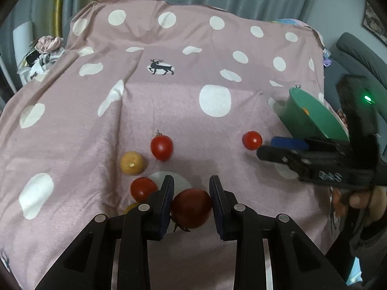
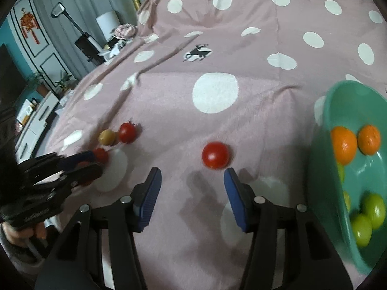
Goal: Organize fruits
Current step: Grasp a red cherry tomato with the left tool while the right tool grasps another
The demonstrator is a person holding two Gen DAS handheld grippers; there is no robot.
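Observation:
My left gripper (image 1: 191,193) is shut on a dark red tomato (image 1: 191,207), held just above the pink dotted cloth (image 1: 169,96). Two more red tomatoes (image 1: 161,147) (image 1: 143,188) and a yellow fruit (image 1: 132,163) lie close ahead of it on the left. My right gripper (image 2: 192,181) is open with nothing between its fingers; a lone red tomato (image 2: 215,155) lies just beyond its right fingertip. In the left wrist view the right gripper (image 1: 268,147) points at that tomato (image 1: 252,140). The left gripper (image 2: 94,163) shows at the left edge of the right wrist view.
A green bowl (image 2: 321,145) stands at the right, holding two oranges (image 2: 343,145) and several green fruits (image 2: 375,210). The cloth drops off at the far and left edges. A person's hand (image 1: 362,200) grips the right tool. Clutter and furniture lie beyond the left edge.

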